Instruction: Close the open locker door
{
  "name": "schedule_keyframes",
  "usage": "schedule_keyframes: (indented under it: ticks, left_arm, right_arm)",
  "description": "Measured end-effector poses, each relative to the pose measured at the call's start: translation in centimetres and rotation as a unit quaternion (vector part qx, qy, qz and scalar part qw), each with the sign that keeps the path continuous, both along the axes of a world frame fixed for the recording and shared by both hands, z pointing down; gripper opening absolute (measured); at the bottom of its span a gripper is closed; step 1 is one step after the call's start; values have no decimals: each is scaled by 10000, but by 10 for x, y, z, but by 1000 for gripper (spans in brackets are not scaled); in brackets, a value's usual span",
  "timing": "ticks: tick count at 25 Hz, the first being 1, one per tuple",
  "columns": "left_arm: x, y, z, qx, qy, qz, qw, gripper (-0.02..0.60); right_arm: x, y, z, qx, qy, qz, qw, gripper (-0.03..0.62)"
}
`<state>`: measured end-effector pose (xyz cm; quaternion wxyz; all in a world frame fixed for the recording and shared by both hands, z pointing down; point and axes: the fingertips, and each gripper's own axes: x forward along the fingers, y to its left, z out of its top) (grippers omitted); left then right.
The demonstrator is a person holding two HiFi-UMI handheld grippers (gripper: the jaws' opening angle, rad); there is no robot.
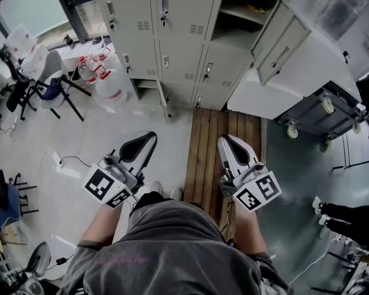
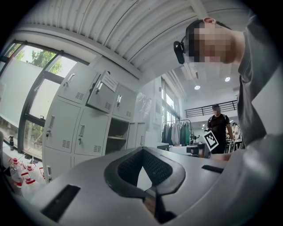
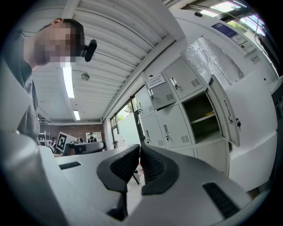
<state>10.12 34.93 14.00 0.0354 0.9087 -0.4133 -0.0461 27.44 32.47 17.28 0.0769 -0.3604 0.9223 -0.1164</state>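
The grey lockers (image 1: 173, 40) stand ahead of me. One middle compartment (image 1: 242, 17) is open, and its door (image 1: 282, 46) swings out to the right. The right gripper view shows that door (image 3: 223, 112) beside the open shelf (image 3: 201, 117). The left gripper view shows the same open compartment (image 2: 117, 137), with a higher door (image 2: 101, 95) ajar. My left gripper (image 1: 149, 138) and right gripper (image 1: 225, 143) are held level in front of my body, well short of the lockers. Both are shut and hold nothing, with their tips together in the left (image 2: 142, 150) and right (image 3: 138, 148) gripper views.
A low compartment (image 1: 147, 89) at the bottom left is also open. Water jugs (image 1: 109, 86) and a chair (image 1: 49, 80) stand at the left. A white covered cabinet (image 1: 305, 75) on a wheeled cart (image 1: 323, 112) stands at the right. A wooden floor strip (image 1: 210, 144) leads to the lockers. A person's feet (image 1: 323, 210) show at the right.
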Motion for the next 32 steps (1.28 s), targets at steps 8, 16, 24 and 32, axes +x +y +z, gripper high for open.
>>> schedule_keyframes:
  ticks: [8,16,24,32]
  left_arm:
    - [-6,0,5,-25,-13,-108,9999,14]
    - [-11,-25,12,-28,-13,-126,9999,14]
    - [-28,-72,24,-102,41,-76,9999,14]
    - [-57,-135,36,-236,99,34,9997,14]
  right_arm:
    - [-5,-2,5,-48,-21,-122,9999,23]
    - [-13,-26,14,-90,-4,-185,9998,23]
    - [-32,-68,26,-145,92,-193,9997,23]
    - [-62,-127,36,-296,109,-85,9995,23]
